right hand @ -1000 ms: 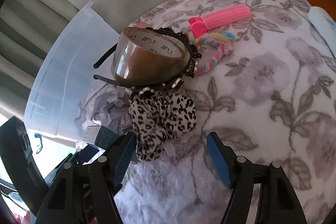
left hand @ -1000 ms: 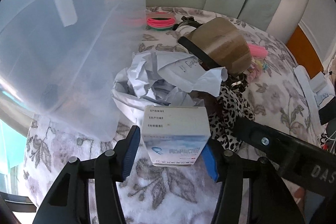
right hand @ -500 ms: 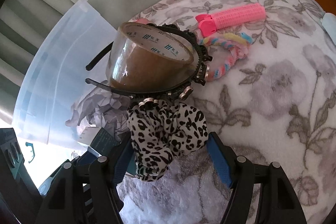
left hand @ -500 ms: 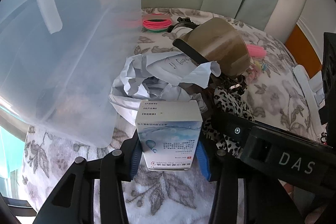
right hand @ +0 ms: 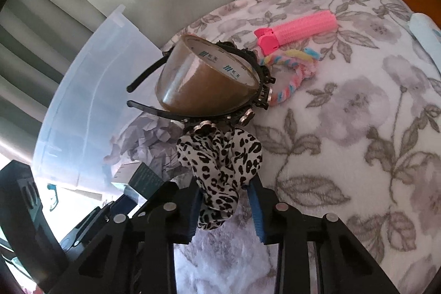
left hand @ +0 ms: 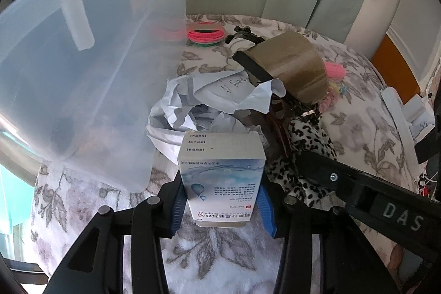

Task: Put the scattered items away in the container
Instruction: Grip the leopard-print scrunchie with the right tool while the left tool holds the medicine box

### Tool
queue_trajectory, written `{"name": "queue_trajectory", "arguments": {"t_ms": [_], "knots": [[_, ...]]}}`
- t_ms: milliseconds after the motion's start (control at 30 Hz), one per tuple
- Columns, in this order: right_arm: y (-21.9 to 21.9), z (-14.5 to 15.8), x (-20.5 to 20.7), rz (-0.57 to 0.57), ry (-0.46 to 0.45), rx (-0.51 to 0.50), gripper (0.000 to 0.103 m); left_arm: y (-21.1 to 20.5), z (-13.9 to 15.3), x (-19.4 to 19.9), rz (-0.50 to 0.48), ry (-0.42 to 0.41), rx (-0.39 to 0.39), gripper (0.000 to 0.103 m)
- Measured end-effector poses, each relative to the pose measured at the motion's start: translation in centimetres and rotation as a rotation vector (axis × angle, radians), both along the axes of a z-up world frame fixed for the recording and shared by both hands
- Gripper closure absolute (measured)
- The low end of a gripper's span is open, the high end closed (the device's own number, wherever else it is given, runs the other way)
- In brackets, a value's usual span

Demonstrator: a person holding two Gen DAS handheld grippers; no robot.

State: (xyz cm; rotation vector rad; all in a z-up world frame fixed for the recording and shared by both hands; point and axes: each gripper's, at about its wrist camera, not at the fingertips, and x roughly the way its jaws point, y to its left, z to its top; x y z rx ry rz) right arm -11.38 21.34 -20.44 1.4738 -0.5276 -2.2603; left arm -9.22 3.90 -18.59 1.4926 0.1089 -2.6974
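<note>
Left wrist view is showing the left gripper (left hand: 220, 204) at bottom centre, its blue pads pressing on both sides of a small white-and-blue carton (left hand: 222, 172) — a firm hold on smooth, rigid card. Just above it, crumpled white paper (left hand: 209, 101) is lying in a loose, sharp-creased heap, and the translucent plastic container (left hand: 91, 68) is filling the upper left of the frame, its thin wall tilting over the floral fleece cover (left hand: 226, 252).

In the right wrist view the right gripper (right hand: 224, 207), low in the centre, is pinching the leopard-print scrunchie (right hand: 220, 156); its jaws have just been closing, and the soft, gathered fabric is bunching between the pads. Directly above, a glossy brown tape roll (right hand: 204, 84) is leaning inside a black headband (right hand: 193, 115), and a ridged pink hair roller (right hand: 297, 29) is lying beside a pastel twisted hair tie (right hand: 292, 70) toward the upper right.

To do this well, each hand is probably best lifting straight up — the scrunchie appears to be touching the headband, so dragging it sideways could be toppling the tape. The carton needs carrying over the container's rim, not against its flexible wall.
</note>
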Motion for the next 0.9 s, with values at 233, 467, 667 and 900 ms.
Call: {"name": "queue_trajectory", "arguments": {"t_ms": [233,467,667,900], "knots": [[1.3,1.4,2.1,-0.027,0.026,-0.009,0.071,0.4,0.8,0.7,-0.014,0.019,-0.008,0.056],[1.9,3.1,3.4,-0.048,0.059,-0.010,0.072,0.6,2.2,1.7,-0.031,0.048,-0.007,0.056],[2.3,4.8,4.4,-0.055,0.097,-0.012,0.072,1.0,3.7,2.4,-0.050,0.089,-0.002,0.056],[2.4,6.7,5.7,-0.061,0.136,-0.015,0.072,1.5,5.4,3.1,-0.067,0.134,0.005,0.056]]}}
